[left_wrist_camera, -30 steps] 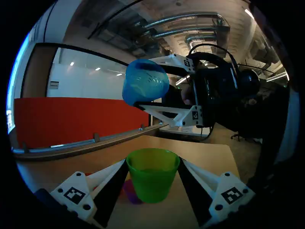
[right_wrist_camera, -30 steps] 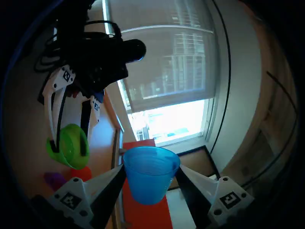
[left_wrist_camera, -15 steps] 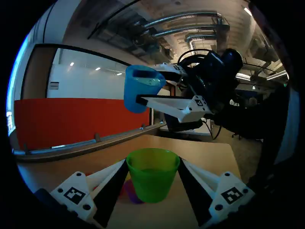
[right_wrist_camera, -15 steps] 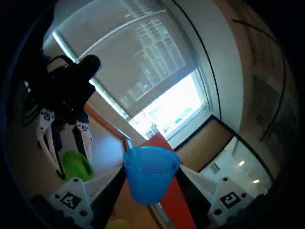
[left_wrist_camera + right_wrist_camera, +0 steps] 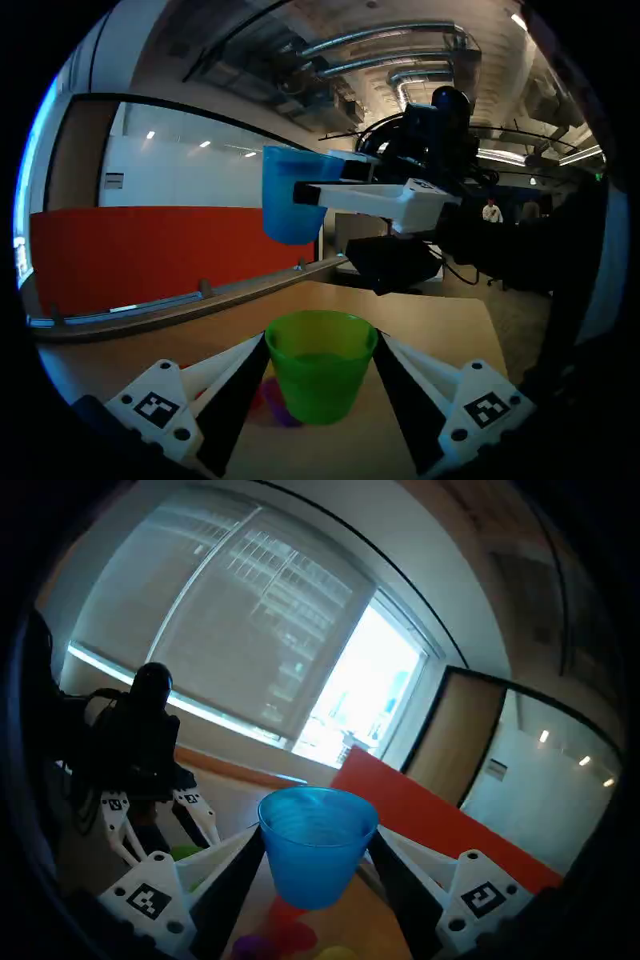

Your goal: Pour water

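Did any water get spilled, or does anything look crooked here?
Nothing stands out. The blue cup and the green cup are both upright, each gripped between two fingers, and the visible part of the table looks dry.

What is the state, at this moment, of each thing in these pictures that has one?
green cup: upright, held between the left jaws, seemingly with some water inside.
blue cup: upright, held between the right jaws, raised above the table; its contents cannot be told.
left gripper: shut on the green cup.
right gripper: shut on the blue cup.
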